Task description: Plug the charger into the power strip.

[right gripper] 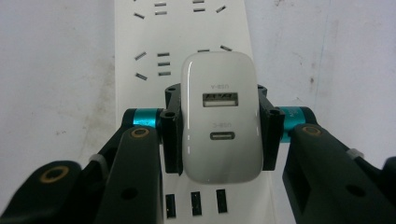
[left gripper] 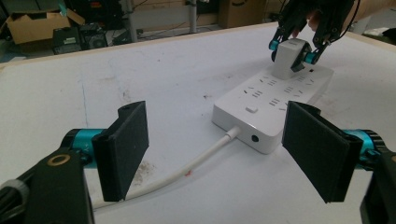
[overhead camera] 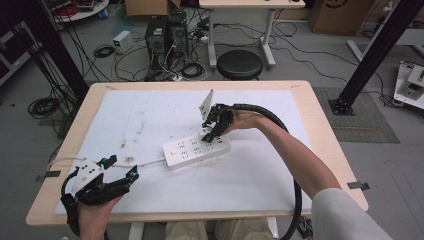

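Note:
A white power strip (overhead camera: 196, 149) lies in the middle of the white mat, its cord (overhead camera: 120, 164) running off to the left. My right gripper (overhead camera: 210, 134) is shut on a white USB charger (right gripper: 220, 116) that stands on the strip's right end (left gripper: 289, 58); whether its prongs are seated is hidden. The charger's face shows a USB-A port above a USB-C port. My left gripper (overhead camera: 120, 167) hovers open near the table's front left, jaws wide apart with nothing between them, pointing toward the strip (left gripper: 266, 105) and its cord (left gripper: 187, 170).
The white mat (overhead camera: 150, 115) covers most of the wooden table (overhead camera: 320, 130). Beyond the far edge stands a black stool (overhead camera: 240, 64), with computers, cables and boxes on the floor. A person's forearm (overhead camera: 295, 150) crosses the right half of the mat.

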